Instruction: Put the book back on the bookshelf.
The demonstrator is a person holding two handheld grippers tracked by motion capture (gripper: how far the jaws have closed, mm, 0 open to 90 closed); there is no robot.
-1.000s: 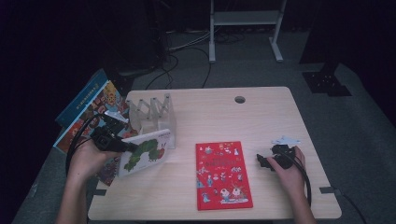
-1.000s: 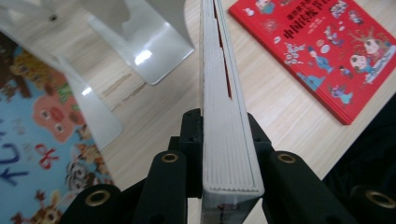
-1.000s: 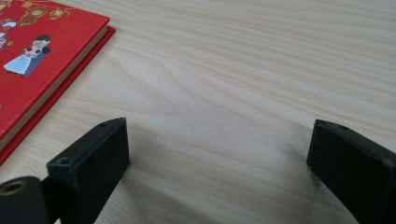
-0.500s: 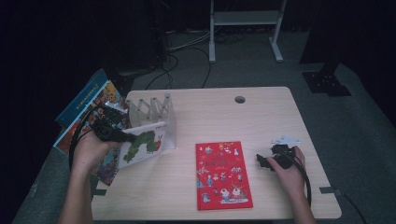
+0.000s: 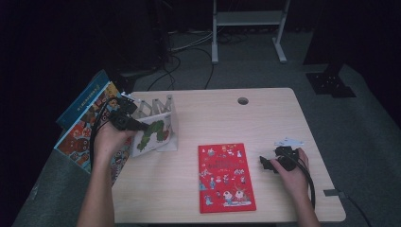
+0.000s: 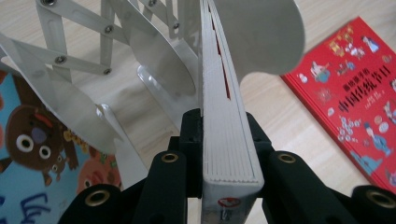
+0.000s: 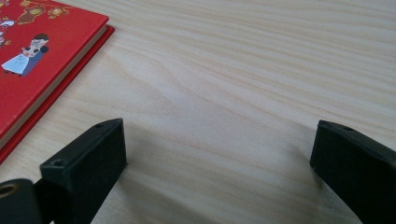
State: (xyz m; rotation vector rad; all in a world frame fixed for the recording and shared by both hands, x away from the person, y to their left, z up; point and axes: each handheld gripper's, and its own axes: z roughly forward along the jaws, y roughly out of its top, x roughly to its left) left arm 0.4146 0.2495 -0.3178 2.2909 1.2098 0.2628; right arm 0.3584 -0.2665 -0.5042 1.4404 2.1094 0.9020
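Note:
My left gripper (image 5: pixel 130 124) (image 6: pixel 227 140) is shut on a white picture book (image 5: pixel 155 135) (image 6: pixel 224 107) with a green caterpillar on its cover. The book stands on edge, upright, against the metal accordion book rack (image 5: pixel 153 108) (image 6: pixel 112 60) at the table's left. In the left gripper view its page block runs between the jaws, next to a rounded metal divider (image 6: pixel 261 32). A red picture book (image 5: pixel 224 176) (image 6: pixel 355 102) (image 7: pixel 32 51) lies flat in the middle of the table. My right gripper (image 5: pixel 265 164) (image 7: pixel 219 163) rests open on the wood to the right of the red book, nothing between its jaws.
Colourful picture books (image 5: pixel 82 125) (image 6: pixel 37 154) lie at the table's left edge, partly overhanging. A cable hole (image 5: pixel 243 100) sits near the far edge. A white desk frame (image 5: pixel 248 28) and cables stand on the dark floor beyond the light wooden table (image 5: pixel 274 118).
My left gripper has carried the caterpillar book away from me toward the rack and tipped it from leaning to upright. The right hand has stayed still.

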